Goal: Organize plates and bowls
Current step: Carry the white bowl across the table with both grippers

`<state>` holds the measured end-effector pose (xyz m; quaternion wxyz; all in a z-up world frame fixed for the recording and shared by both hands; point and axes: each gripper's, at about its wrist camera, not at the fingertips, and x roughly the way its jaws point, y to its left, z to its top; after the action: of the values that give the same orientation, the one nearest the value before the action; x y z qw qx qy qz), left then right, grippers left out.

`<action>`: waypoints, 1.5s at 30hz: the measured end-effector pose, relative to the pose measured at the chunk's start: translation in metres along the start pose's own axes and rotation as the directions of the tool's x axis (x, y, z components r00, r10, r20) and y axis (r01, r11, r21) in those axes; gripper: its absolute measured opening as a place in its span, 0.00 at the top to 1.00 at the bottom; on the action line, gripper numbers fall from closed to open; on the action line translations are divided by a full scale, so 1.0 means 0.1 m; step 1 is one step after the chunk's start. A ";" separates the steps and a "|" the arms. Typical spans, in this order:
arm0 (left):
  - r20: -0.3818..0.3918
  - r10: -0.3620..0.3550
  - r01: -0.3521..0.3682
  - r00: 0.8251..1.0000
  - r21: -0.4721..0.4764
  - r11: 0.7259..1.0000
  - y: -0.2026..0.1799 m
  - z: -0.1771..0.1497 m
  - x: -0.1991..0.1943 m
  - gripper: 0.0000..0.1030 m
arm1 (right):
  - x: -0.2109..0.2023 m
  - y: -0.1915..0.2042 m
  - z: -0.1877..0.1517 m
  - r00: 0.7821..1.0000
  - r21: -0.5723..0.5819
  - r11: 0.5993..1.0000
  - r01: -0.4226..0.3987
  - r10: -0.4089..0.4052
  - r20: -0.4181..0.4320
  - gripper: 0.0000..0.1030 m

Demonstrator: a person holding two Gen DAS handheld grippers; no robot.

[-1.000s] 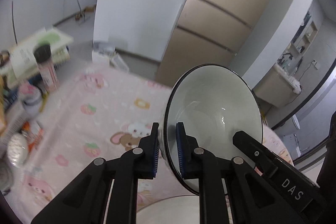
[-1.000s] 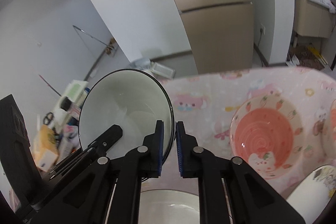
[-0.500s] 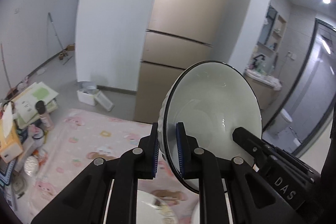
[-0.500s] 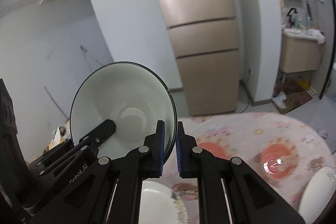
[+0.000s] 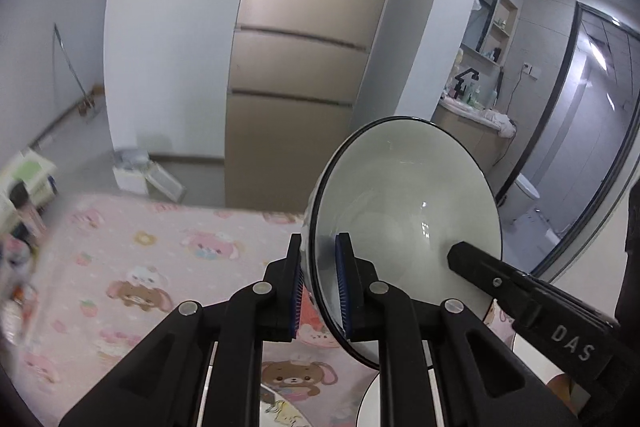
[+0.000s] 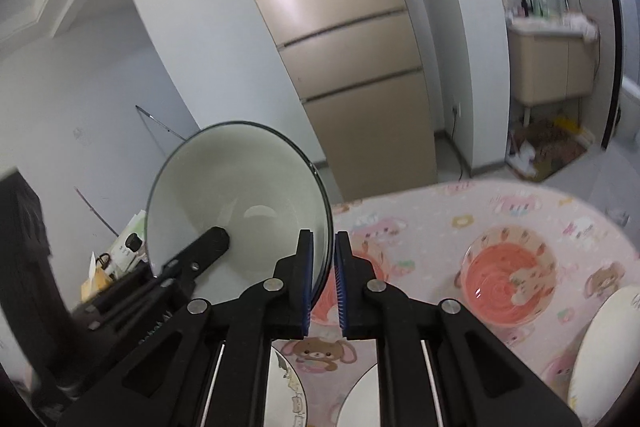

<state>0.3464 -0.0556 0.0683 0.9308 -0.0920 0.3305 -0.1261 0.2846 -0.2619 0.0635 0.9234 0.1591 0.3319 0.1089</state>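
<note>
A white bowl with a thin black rim [image 5: 404,211] hangs tilted above the pink cartoon tablecloth [image 5: 152,267], its hollow facing the cameras. My left gripper [image 5: 318,283] is shut on its rim at one side. On the opposite side my right gripper [image 6: 322,283] is shut on the rim of the same bowl [image 6: 240,195]. Each wrist view also shows the other gripper's fingers [image 5: 464,257] reaching into the bowl. A pink strawberry-pattern bowl [image 6: 508,279] sits on the table at the right.
Below the grippers lie a printed plate [image 6: 286,387] and a plain white plate [image 6: 360,403]; another white dish [image 6: 604,351] stands at the right edge. A beige fridge [image 5: 304,75] rises beyond the table. Boxes and bottles [image 6: 120,259] crowd the left.
Both grippers have risen and travelled across the table with the bowl still pinched between them. The tabletop has dropped lower in both views and more of the room shows.
</note>
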 end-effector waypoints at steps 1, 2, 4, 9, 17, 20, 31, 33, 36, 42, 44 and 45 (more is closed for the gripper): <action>-0.011 -0.006 0.006 1.000 -0.001 1.000 0.03 -0.01 0.08 0.84 | 0.06 -0.03 -0.02 1.000 0.005 1.000 0.005 -0.005 0.002 0.90; -0.023 -0.003 0.003 1.000 0.003 1.000 0.06 -0.03 0.17 0.85 | 0.11 -0.06 -0.04 1.000 0.002 1.000 0.020 -0.020 0.005 0.90; -0.045 0.010 -0.010 0.999 0.006 1.000 0.08 -0.07 0.30 0.85 | 0.25 -0.08 -0.09 0.999 -0.003 0.999 0.041 -0.041 -0.003 0.91; -0.097 0.014 -0.015 0.995 -0.005 1.000 0.17 -0.21 0.58 0.85 | 0.54 -0.25 -0.17 0.998 0.052 0.998 0.029 -0.026 -0.058 0.91; -0.145 0.047 -0.047 0.988 0.005 0.999 0.26 -0.36 0.86 0.85 | 0.79 -0.28 -0.29 0.993 0.021 0.997 0.077 -0.075 -0.086 0.92; -0.172 0.040 -0.043 0.984 -0.010 0.999 0.29 -0.39 0.94 0.85 | 0.85 -0.29 -0.32 0.991 0.001 0.996 0.092 -0.091 -0.095 0.92; -0.176 0.085 -0.083 0.981 0.024 0.996 0.30 -0.46 0.97 0.85 | 0.91 -0.19 -0.38 0.987 -0.053 0.989 0.135 -0.139 -0.076 0.92; -0.178 0.092 -0.089 0.980 0.029 0.996 0.30 -0.46 0.98 0.85 | 0.92 -0.18 -0.39 0.987 -0.061 0.988 0.140 -0.145 -0.072 0.92; -0.179 0.110 -0.105 0.978 0.039 0.994 0.29 -0.47 0.99 0.85 | 0.93 -0.17 -0.40 0.987 -0.069 0.987 0.142 -0.147 -0.071 0.92; -0.187 0.131 -0.120 0.974 0.069 0.990 0.24 -0.51 1.04 0.84 | 0.98 -0.17 -0.43 0.982 -0.076 0.984 0.163 -0.169 -0.083 0.92; -0.185 0.138 -0.125 0.973 0.076 0.989 0.24 -0.52 1.05 0.84 | 0.98 -0.17 -0.42 0.982 -0.084 0.982 0.166 -0.173 -0.081 0.92; -0.182 0.141 -0.128 0.973 0.081 0.988 0.23 -0.52 1.05 0.84 | 0.99 -0.18 -0.42 0.981 -0.085 0.982 0.166 -0.173 -0.082 0.92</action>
<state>0.3958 -0.0692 -0.0400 0.9046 -0.0252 0.4175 -0.0822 0.3335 -0.2386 -0.0310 0.9192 0.0893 0.3804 0.0494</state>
